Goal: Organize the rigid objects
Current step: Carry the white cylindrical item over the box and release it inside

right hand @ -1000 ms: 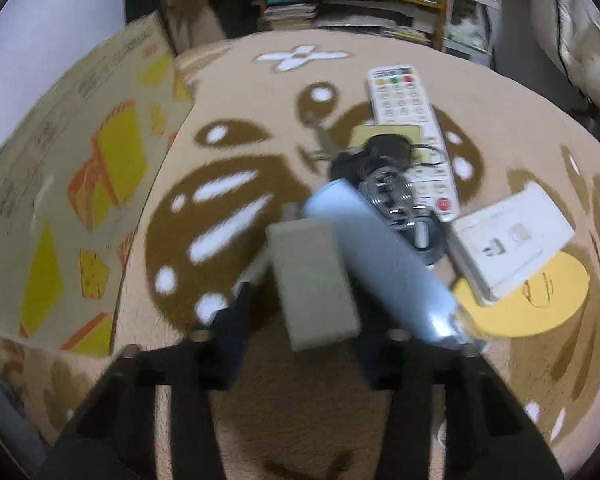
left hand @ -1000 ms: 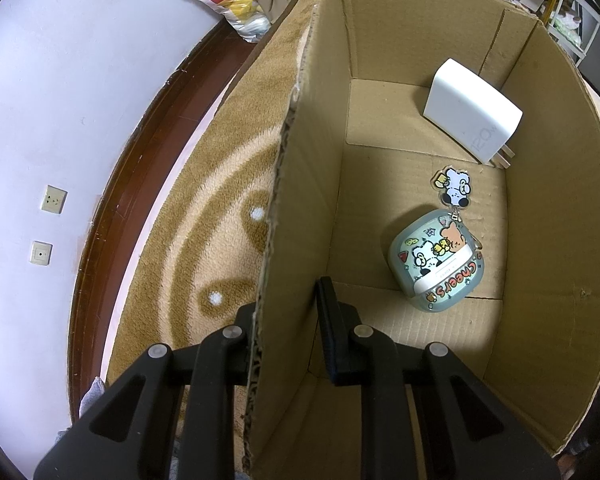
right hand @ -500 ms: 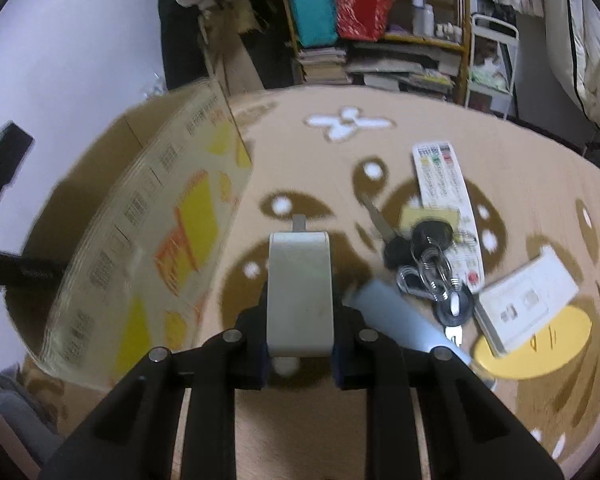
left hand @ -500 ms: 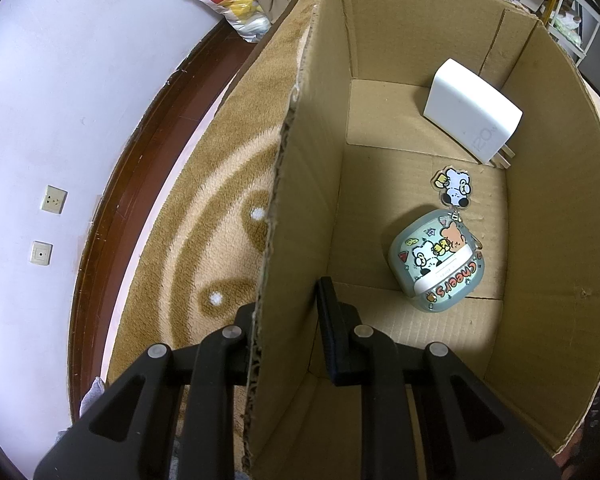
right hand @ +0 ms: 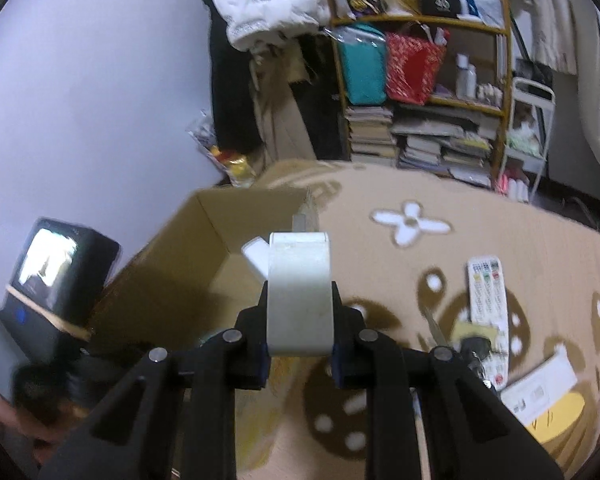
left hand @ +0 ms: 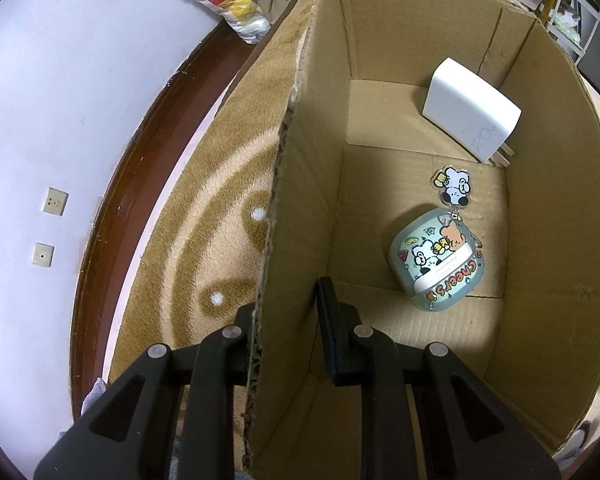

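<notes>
Left tongs [left hand: 288,320] clamp cardboard box [left hand: 296,216] wall; right tongs [right hand: 300,320] grip white case [right hand: 300,292] above patterned rug [right hand: 460,272].

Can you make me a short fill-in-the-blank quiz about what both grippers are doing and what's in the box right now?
1. The left gripper is clamped on the left wall of the ____ box.
2. The right gripper holds a pale grey ____-shaped case.
3. Inside the cardboard box lie a cartoon earbud case and a ____ charger.
4. The remote control lies on the ____.

Missing words: cardboard; rectangular; white; carpet
</notes>
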`<control>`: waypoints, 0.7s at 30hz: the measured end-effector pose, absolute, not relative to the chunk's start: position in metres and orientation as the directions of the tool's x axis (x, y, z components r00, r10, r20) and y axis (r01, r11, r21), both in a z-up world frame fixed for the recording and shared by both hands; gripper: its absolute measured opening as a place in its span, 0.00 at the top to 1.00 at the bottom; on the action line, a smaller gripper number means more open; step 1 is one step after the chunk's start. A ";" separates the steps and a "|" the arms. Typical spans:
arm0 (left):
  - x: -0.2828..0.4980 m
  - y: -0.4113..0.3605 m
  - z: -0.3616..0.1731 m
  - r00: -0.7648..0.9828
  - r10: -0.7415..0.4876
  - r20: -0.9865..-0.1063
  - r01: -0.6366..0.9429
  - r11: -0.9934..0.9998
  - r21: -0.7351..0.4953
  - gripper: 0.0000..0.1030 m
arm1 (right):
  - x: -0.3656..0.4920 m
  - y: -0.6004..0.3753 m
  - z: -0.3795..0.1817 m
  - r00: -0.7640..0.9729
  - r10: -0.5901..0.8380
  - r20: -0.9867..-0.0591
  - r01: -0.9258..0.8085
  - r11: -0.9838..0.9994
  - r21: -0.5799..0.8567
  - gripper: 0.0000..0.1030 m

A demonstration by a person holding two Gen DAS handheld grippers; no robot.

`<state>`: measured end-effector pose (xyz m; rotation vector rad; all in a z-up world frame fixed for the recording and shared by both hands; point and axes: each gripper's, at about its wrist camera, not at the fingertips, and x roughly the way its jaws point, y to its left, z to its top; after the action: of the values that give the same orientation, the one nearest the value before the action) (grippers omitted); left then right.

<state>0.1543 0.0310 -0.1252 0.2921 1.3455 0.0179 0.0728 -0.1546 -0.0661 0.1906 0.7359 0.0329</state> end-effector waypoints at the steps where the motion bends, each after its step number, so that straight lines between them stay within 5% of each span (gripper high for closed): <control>1: 0.154 0.031 -0.126 0.229 0.180 -0.957 0.155 0.963 0.219 0.81 | 0.076 -0.150 -0.062 0.747 0.105 -0.657 0.024 0.983 0.184 0.77; 21: 0.156 0.037 -0.125 0.224 0.167 -0.960 0.149 0.968 0.203 0.82 | 0.105 -0.111 -0.084 0.687 0.177 -0.704 -0.072 0.982 0.177 0.77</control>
<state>0.1561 0.0370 -0.1250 0.2751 1.3499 0.0122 0.1051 -0.1112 -0.0842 0.1388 0.8015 0.1402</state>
